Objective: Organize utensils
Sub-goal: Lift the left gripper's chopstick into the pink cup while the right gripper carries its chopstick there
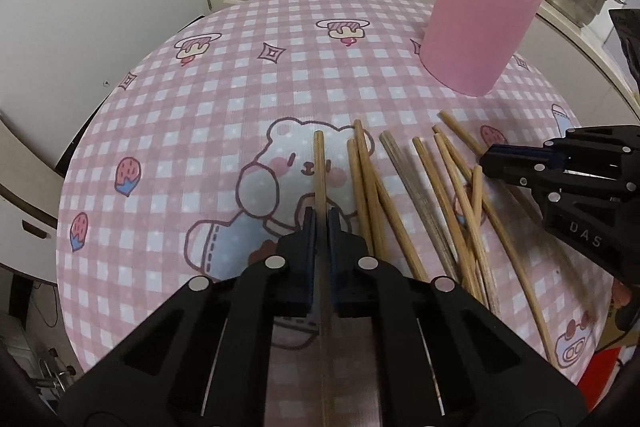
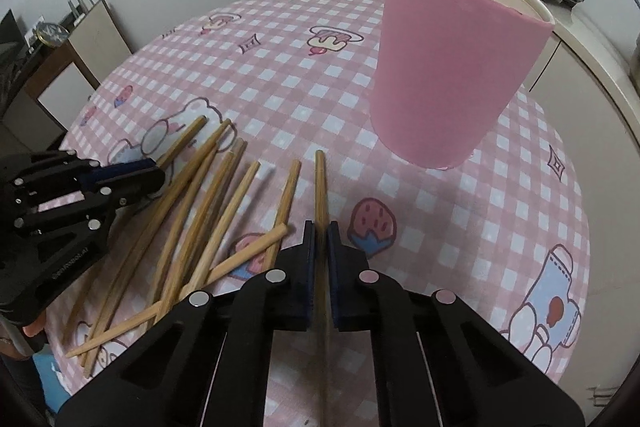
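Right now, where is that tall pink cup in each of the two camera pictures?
Left wrist view: pink cup upper right, beyond the loose chopsticks.
Right wrist view: pink cup upper right of centre, large and close.
Shared landmark: the pink checked tablecloth it stands on.

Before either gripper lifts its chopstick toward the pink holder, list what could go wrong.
1. The left gripper and right gripper each pinch one chopstick far from its free tip, so the long end may swing or pivot in the grip.
2. The loose chopsticks lie crossed between the grippers; a low sweep could scatter them.
3. The pink holder stands tall and unsupported; a tip striking its rim might tip it.
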A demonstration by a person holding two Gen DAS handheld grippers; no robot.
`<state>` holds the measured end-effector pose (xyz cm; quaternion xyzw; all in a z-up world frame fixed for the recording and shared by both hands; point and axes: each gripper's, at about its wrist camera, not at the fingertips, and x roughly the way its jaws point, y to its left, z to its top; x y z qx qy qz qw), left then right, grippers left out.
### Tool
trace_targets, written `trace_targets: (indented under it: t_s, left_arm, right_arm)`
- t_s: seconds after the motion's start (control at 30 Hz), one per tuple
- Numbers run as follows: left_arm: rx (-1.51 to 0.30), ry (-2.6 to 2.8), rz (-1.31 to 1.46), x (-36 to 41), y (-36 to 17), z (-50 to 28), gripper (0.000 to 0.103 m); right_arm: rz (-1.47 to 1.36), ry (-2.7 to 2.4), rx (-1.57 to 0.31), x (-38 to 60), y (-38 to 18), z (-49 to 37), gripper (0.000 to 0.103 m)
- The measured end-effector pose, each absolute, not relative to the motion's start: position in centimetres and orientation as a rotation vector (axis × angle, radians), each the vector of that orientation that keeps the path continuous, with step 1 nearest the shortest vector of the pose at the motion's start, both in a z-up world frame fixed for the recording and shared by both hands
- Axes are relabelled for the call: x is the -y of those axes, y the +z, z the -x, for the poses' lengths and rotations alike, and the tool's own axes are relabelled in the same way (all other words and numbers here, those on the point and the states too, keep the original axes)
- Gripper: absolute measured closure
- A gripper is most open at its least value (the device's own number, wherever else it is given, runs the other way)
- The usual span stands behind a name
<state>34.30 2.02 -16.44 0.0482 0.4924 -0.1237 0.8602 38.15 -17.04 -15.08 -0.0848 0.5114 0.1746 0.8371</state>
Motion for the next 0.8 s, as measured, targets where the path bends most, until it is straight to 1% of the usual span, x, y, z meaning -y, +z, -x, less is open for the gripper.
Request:
trace_targets:
  t_s: [0.23, 0.53, 0.8]
  left_arm:
    - [-0.956, -0.267, -0.071, -2.4, -13.0, -33.2, 0.097]
    - [-0.751, -0.325, -0.039, -1.9, -3.6, -30.4, 0.097]
    - [-0.59, -0.364, -0.014, -0.6, 3.0, -29.1, 0.098]
  right_arm:
    - [0.11, 0.425, -1.019, 17.6, -12.2, -37.4, 0.098]
    - [0.076, 0.479, -0.827, 18.1, -4.4, -35.1, 0.098]
    - [0.07, 0.491, -0.642, 19.1, 2.1, -33.5, 0.099]
